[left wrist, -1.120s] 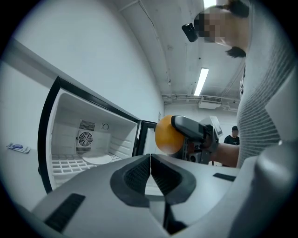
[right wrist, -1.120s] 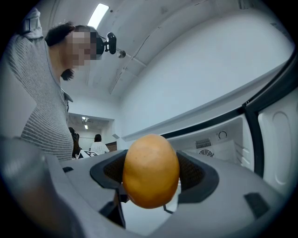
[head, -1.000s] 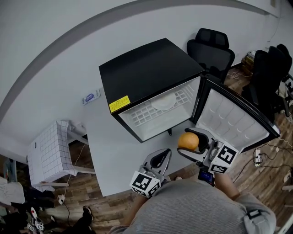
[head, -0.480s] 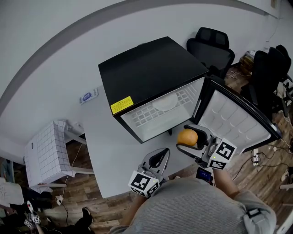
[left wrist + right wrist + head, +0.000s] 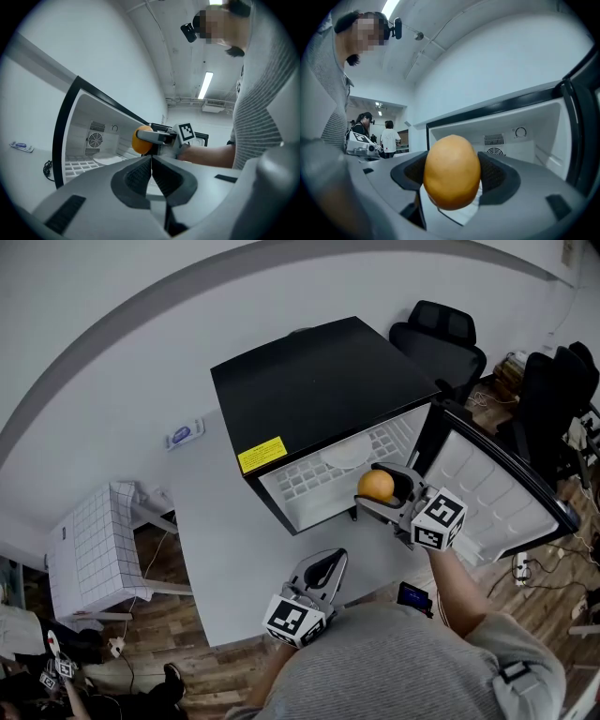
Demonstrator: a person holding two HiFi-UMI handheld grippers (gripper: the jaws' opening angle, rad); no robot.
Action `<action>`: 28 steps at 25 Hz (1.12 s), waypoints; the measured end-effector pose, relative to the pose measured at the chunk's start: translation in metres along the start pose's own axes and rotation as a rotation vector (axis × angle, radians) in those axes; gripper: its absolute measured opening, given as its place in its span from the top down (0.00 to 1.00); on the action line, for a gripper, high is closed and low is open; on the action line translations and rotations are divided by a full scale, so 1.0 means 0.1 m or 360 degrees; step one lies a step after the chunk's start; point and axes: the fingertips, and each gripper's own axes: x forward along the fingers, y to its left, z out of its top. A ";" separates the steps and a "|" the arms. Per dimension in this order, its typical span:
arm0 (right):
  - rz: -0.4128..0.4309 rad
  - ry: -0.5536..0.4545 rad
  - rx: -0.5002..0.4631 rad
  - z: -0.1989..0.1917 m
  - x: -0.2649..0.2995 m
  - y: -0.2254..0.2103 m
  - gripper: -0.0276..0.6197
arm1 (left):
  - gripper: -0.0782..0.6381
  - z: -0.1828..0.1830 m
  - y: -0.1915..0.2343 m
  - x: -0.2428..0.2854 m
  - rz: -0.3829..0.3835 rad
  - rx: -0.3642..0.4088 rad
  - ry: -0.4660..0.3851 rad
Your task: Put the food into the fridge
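Observation:
An orange [image 5: 376,485] [image 5: 452,170] [image 5: 140,139] sits clamped between the jaws of my right gripper [image 5: 382,491] [image 5: 452,174], right at the mouth of the open black fridge [image 5: 319,390]. Inside the fridge a white wire shelf [image 5: 309,479] holds a white plate [image 5: 345,457]. The fridge door [image 5: 497,484] stands swung open to the right. My left gripper [image 5: 320,573] [image 5: 151,171] rests over the white table [image 5: 225,549] near its front edge, jaws shut with nothing between them.
Black office chairs [image 5: 441,338] stand behind and right of the fridge. A small blue-and-white object [image 5: 183,437] lies on the table left of the fridge. A white gridded box [image 5: 94,549] sits on the floor at left. A phone [image 5: 413,596] lies at the table's front edge.
My right gripper has carried the orange up and left, from in front of the door to the fridge opening. The left gripper has stayed put.

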 end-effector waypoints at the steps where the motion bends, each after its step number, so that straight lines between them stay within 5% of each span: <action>1: -0.0008 0.0014 -0.0008 -0.03 0.05 -0.05 0.48 | 0.87 0.00 0.00 -0.01 -0.0001 0.0003 0.0003; 16: -0.0189 0.0414 -0.0266 -0.45 0.81 -0.90 0.48 | 0.87 -0.10 0.19 -0.03 0.0012 -0.0016 0.0042; 28: -0.0255 0.0634 -0.0364 -0.68 1.03 -1.15 0.48 | 0.87 -0.16 0.25 0.00 -0.0008 -0.0043 0.0068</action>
